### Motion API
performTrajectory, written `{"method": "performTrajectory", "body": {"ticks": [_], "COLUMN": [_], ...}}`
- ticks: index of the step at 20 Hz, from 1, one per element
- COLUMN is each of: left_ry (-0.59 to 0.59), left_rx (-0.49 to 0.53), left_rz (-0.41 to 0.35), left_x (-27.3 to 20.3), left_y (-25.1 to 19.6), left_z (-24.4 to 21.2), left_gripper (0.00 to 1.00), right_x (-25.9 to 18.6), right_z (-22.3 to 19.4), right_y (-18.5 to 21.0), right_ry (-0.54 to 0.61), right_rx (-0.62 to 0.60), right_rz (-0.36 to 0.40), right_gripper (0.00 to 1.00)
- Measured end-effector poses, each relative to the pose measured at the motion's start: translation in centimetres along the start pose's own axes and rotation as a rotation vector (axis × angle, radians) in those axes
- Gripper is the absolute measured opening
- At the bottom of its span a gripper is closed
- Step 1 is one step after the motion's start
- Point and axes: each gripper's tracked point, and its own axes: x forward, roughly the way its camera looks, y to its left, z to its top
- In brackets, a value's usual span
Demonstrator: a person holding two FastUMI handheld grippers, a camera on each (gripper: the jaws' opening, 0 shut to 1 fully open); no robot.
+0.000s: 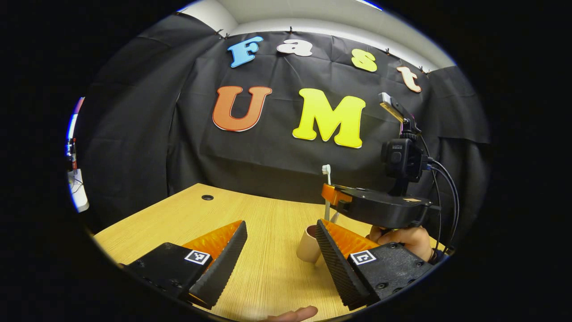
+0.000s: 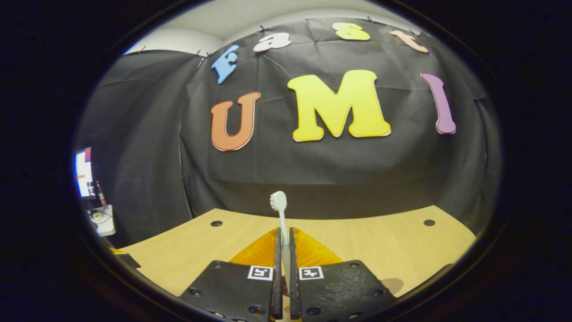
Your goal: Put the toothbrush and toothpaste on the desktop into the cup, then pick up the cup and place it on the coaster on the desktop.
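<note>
The right tongs (image 2: pixel 284 250) were closed tight on the toothbrush (image 2: pixel 280 210), both fingers pressing its handle, so the brush stood upright with its bristle head above the fingertips. In the left gripper view the same right tongs (image 1: pixel 331 197) hung directly over the cup (image 1: pixel 308 246), and the brush's lower end pointed down toward the cup's mouth; whether the tip was already inside the rim could not be made out, since the left tongs' finger covered that spot.

The left tongs (image 1: pixel 281 250) were spread wide with nothing between the fingers, and the cup stood on the table (image 1: pixel 268 214) just beyond the tip of their right-hand finger, partly hidden by it.

Judging by this, the toothbrush was at the point of going into the cup but was not released. The toothpaste, the lift of the cup and its placing on the coaster seemed left to do, though the inside of the cup was hidden, so whether the toothpaste already sat in it could not be told.

A hand (image 1: pixel 404 239) held the right gripper from below, and a fingertip (image 1: pixel 297 314) was cut off at the bottom edge
</note>
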Motion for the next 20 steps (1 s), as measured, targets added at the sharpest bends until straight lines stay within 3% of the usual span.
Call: {"method": "performTrajectory", "body": {"ticks": [1, 2, 3, 7, 8, 13, 14, 15, 16, 17, 20], "left_ry": [0.002, 0.003, 0.005, 0.013, 0.014, 0.023, 0.028, 0.032, 0.035, 0.039, 0.048], "left_rx": [-0.001, -0.002, -0.001, 0.005, 0.004, 0.003, 0.002, 0.005, 0.007, 0.007, 0.009], "left_rz": [-0.001, -0.002, -0.003, 0.001, 0.002, -0.002, -0.005, -0.004, 0.000, 0.003, 0.003], "left_x": [0.0, 0.0, 0.1, 0.2, 0.2, 0.3, 0.3, 0.4, 0.5, 0.6, 0.5], "left_y": [-0.1, 0.0, -0.2, 0.0, 0.1, 0.0, -0.1, -0.1, 0.1, 0.1, 0.1], "left_z": [0.0, 0.0, 0.0, -0.4, -0.3, -0.6, -0.8, -0.9, -1.0, -1.1, -1.3], "left_gripper": [0.98, 0.88, 0.98, 0.98, 0.98, 0.98, 0.88, 0.88, 0.98, 0.98, 0.98], "right_x": [-0.1, -0.1, -0.3, -0.4, -0.2, 0.1, 0.3, 0.4, 0.6, 0.6, 0.9], "right_z": [0.2, 0.5, 0.7, 0.9, 0.5, -0.4, -0.5, -0.4, -0.4, -0.3, 0.2], "right_y": [0.1, 0.2, 0.2, 0.2, 0.0, -0.9, -1.4, -1.9, -2.3, -2.4, -3.4], "right_ry": [-0.006, -0.016, -0.025, -0.041, -0.033, 0.012, 0.017, 0.022, 0.030, 0.044, 0.077], "right_rx": [0.000, 0.000, -0.007, -0.033, -0.035, 0.024, 0.023, 0.017, 0.008, -0.004, -0.019], "right_rz": [0.004, 0.011, 0.006, -0.004, -0.005, -0.001, -0.010, -0.019, -0.028, -0.021, -0.038], "right_gripper": [0.06, 0.07, 0.07, 0.07, 0.11, 0.11, 0.19, 0.23, 0.26, 0.26, 0.46]}}
